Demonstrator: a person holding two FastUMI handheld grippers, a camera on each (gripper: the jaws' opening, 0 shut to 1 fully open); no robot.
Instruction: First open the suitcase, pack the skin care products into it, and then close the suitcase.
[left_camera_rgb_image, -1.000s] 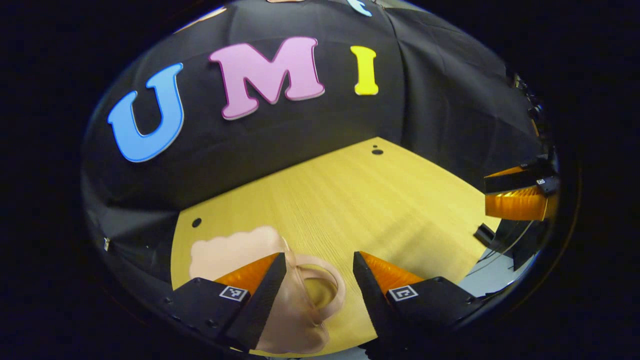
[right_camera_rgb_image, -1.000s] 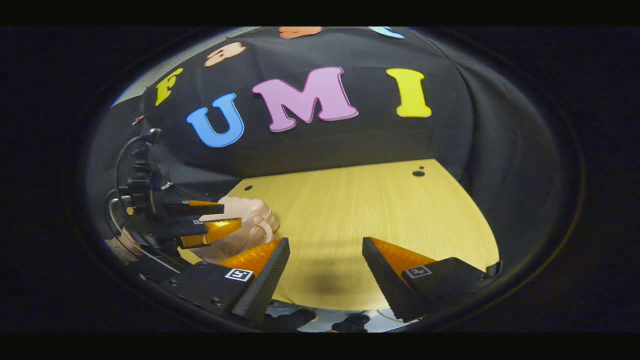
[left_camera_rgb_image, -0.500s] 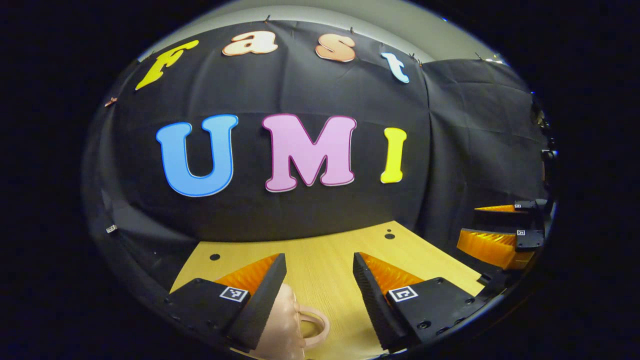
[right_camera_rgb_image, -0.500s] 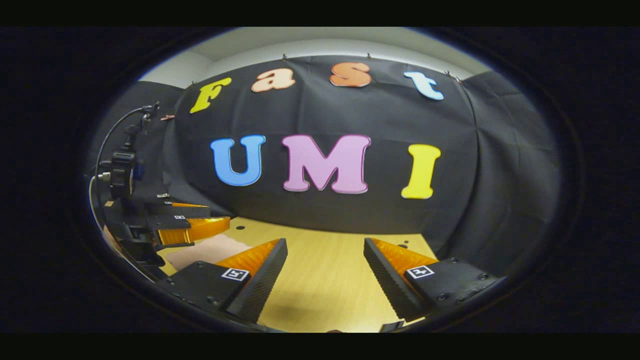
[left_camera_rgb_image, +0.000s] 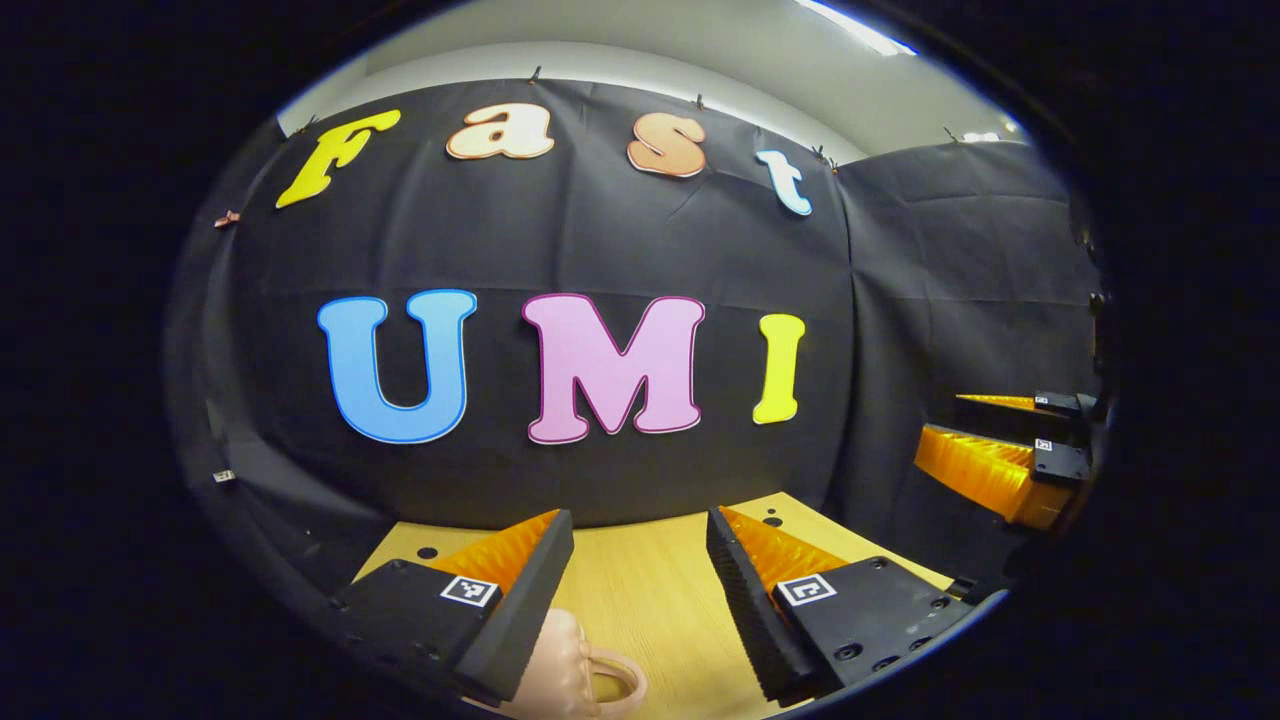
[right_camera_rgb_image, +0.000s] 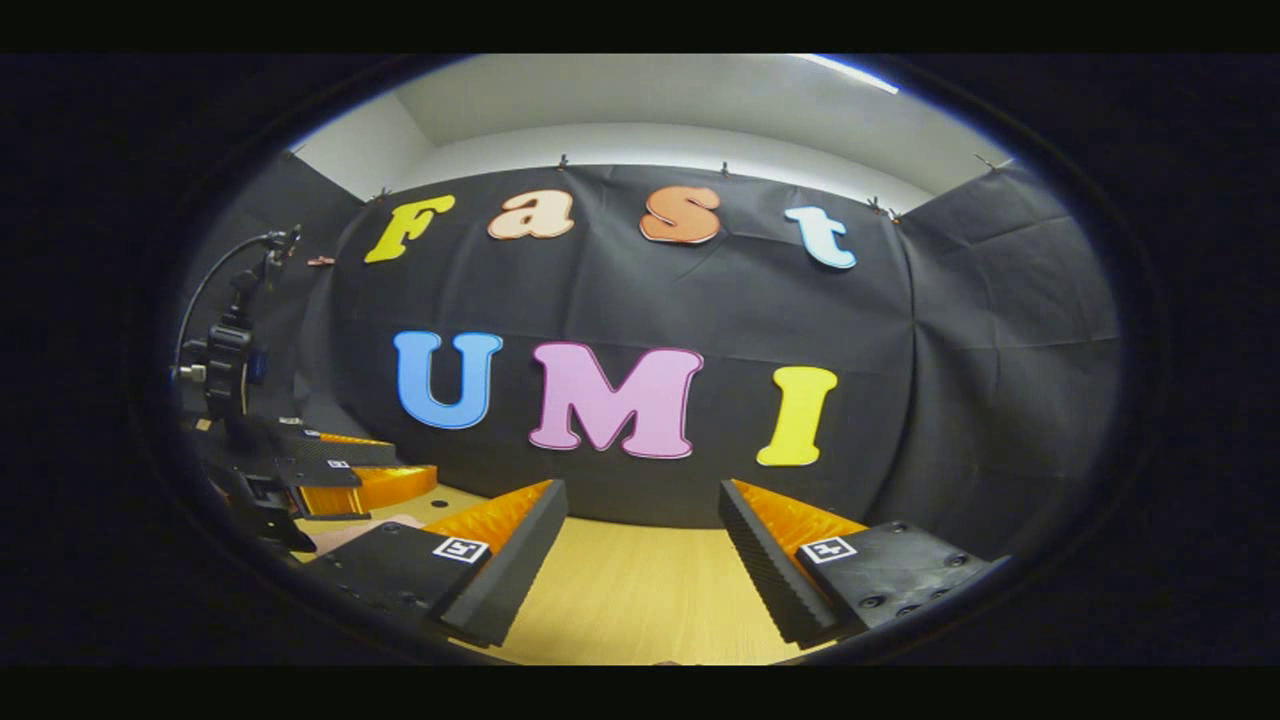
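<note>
Suitcase (left_camera_rgb_image: 575, 675), a small pale pink one with a looped handle facing the camera, is seen at the bottom of the left gripper view, lying on the light wooden bench (left_camera_rgb_image: 650, 590) just below and partly behind one finger of the left tongs (left_camera_rgb_image: 640, 530). The left tongs are held wide open above the bench with nothing between the fingers. In the same view the right tongs (left_camera_rgb_image: 985, 440) are seen at the far right edge, raised clear of the bench.

In the right gripper view the right tongs (right_camera_rgb_image: 642, 500) are likewise spread wide apart and nothing is gripped; bare bench (right_camera_rgb_image: 640, 600) is seen between the fingers. The left tongs (right_camera_rgb_image: 375, 465) appear at the left of that view, with a small pink patch of the suitcase (right_camera_rgb_image: 345, 530) beneath them. Whether the suitcase lid is fully closed cannot be told.
</note>
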